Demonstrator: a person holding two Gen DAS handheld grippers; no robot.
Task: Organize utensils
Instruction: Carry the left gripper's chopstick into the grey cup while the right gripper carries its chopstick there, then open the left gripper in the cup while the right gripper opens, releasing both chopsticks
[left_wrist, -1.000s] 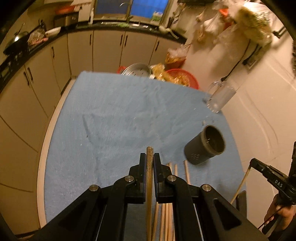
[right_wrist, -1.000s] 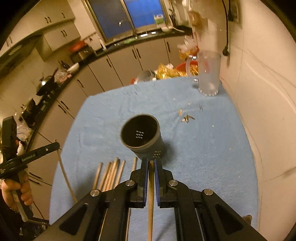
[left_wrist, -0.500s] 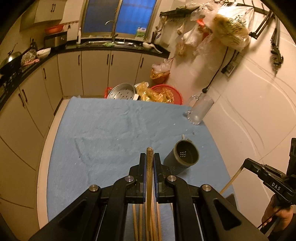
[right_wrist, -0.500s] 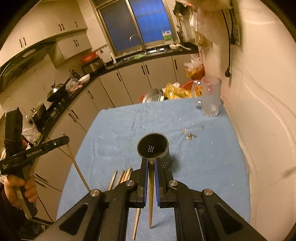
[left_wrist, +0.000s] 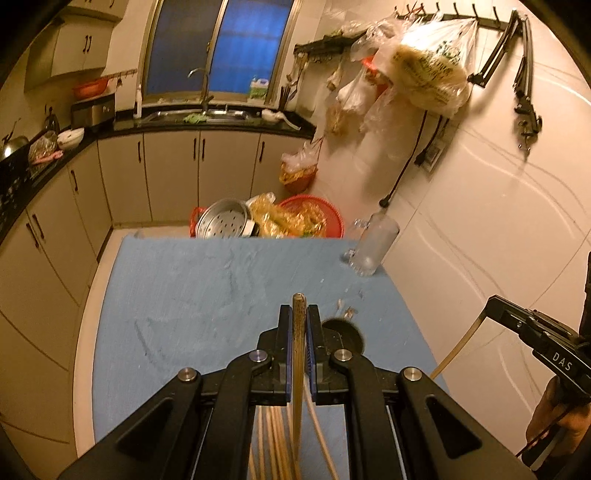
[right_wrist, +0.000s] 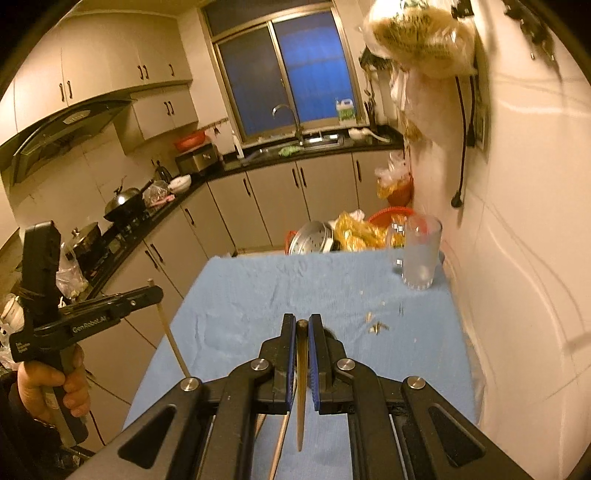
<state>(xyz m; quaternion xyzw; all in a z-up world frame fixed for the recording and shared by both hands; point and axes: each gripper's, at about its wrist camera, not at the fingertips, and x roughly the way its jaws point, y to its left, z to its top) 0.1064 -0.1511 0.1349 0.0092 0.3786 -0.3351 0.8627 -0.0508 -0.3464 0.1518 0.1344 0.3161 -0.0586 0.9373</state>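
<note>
chopsticks: one pinched in left gripper (left_wrist: 298, 328), one (right_wrist: 301, 373) pinched in right gripper (right_wrist: 302, 332), both lifted off the blue cloth (left_wrist: 192, 295); loose bunch (left_wrist: 273, 435) lies on cloth below
holder (left_wrist: 343, 334): dark cup, mostly hidden behind the fingers
risk: long sticks held near one end, tip may swing and miss the rim or tip the cup
risk 2: the two sticks may clash over the opening
glass mug (right_wrist: 421, 254): far corner, well apart

Wooden chopstick (left_wrist: 298, 332), fuzzy blue cloth (left_wrist: 207, 295), frosted glass mug (right_wrist: 421, 254)
</note>
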